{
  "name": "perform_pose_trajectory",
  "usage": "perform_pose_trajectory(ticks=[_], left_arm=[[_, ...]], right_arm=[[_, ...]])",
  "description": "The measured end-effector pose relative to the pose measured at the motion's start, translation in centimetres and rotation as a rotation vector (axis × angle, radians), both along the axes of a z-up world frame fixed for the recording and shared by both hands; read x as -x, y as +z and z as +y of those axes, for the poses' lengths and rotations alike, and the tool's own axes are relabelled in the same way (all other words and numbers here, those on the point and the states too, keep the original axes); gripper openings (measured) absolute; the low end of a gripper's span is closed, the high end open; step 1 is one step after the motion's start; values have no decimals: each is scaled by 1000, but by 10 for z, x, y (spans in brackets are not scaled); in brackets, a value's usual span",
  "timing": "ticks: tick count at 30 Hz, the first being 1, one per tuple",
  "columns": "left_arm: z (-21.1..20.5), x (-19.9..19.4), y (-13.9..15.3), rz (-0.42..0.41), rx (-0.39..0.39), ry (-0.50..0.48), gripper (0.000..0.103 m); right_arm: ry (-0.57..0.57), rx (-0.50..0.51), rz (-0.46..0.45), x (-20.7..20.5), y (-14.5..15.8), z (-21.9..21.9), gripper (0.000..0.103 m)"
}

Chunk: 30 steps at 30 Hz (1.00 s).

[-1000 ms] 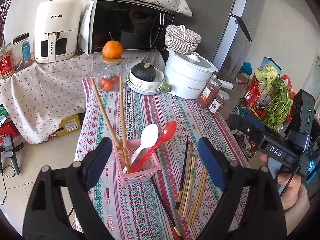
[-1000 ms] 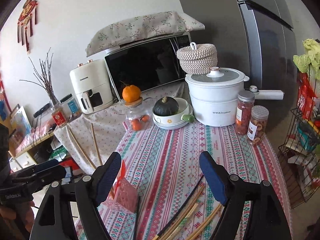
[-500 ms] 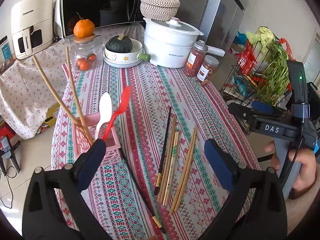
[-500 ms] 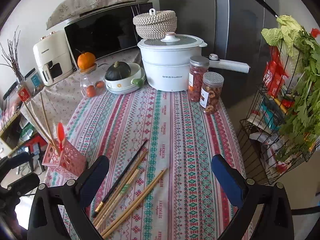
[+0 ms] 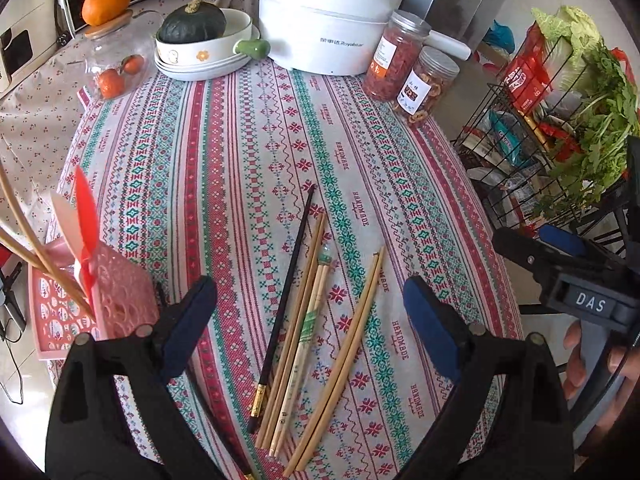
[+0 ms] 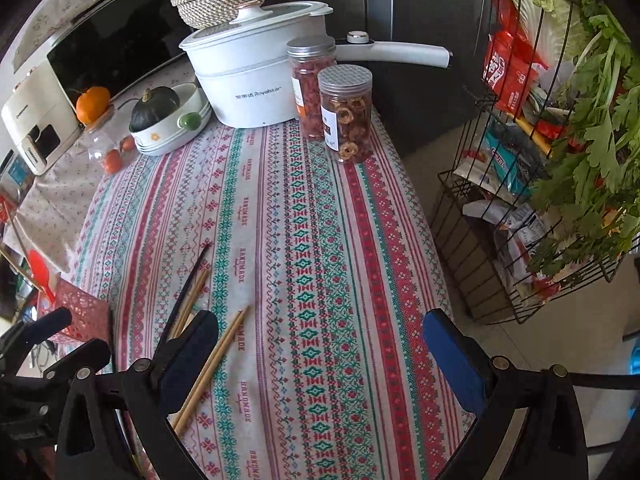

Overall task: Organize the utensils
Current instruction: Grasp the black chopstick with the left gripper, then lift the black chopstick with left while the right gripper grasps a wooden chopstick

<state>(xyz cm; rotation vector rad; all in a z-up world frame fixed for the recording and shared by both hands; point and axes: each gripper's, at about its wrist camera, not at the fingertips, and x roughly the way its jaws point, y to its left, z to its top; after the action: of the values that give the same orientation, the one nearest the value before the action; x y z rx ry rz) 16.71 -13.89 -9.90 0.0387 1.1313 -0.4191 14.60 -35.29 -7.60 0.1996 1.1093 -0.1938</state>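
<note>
Risk first, as a judgement: loose chopsticks (image 5: 316, 320) lying close together and partly crossed on the striped tablecloth (image 5: 240, 152), so a grab likely to catch two at once, or to roll one off the near edge; thin sticks flat on cloth also likely to slip from wide pads. Left gripper (image 5: 308, 320) above that cluster, jaws apart with the sticks under the gap and nothing clamped, jaws just now closing a little. Right gripper (image 6: 320, 356) over bare cloth, jaws spread wide and empty after opening, one pale pair (image 6: 212, 364) lying just beside its left finger (image 6: 188, 356). Among containers, large to small: white cooking pot (image 5: 328, 28) with lid on, contents hidden; wire rack (image 6: 520, 184) beside the table, stuffed with greens and packets; bowl (image 5: 200, 44) holding a dark squash; pink basket (image 5: 96, 300) at the table's left edge, already holding a red spoon, a white spoon and two long sticks; two clear jars (image 5: 412, 76) of dried snacks; glass jar (image 5: 116, 68) of small tomatoes with an orange on its lid
</note>
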Motion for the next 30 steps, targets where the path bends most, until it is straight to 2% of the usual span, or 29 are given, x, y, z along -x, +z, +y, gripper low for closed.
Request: perform_pose_trajectory(ticks=[2,4,7,10,14,17,18,19,21,30], left_arm=[[-10,-11,-15,24,-21,-5,71],[-17,-22,-31,53,-52,-5,46],[-22,-33,-49,85,-69,8,29],[-26,-41,-59,91,-92,20,21],[-28,-50,-72,117,-109,35,18],[-33,-51,-74,88,-140,9,18],[-34,-50,-74,87,-146,5,15],[-35,-50,-75,89,-159,4,7],[-34,-48,-73,96,-160,-1,8],[4,12,-8,-56,-60,-117,7]], right_arm=[[-12,-5,26,-3,-7,-7,103],[-16,-11,47,-5,-13,-11,103],[-12,-33,65,-6,-19,-15,103],[1,-40,76,-7,-22,-14,103],[9,-41,83,-9,-23,-12,103],[11,-50,87,-11,-25,-10,103],[12,-53,91,-12,-27,-8,103],[16,-56,96,-13,-28,-6,103],[26,-57,112,-16,-33,-2,103],[85,-32,192,-27,-61,31,103]])
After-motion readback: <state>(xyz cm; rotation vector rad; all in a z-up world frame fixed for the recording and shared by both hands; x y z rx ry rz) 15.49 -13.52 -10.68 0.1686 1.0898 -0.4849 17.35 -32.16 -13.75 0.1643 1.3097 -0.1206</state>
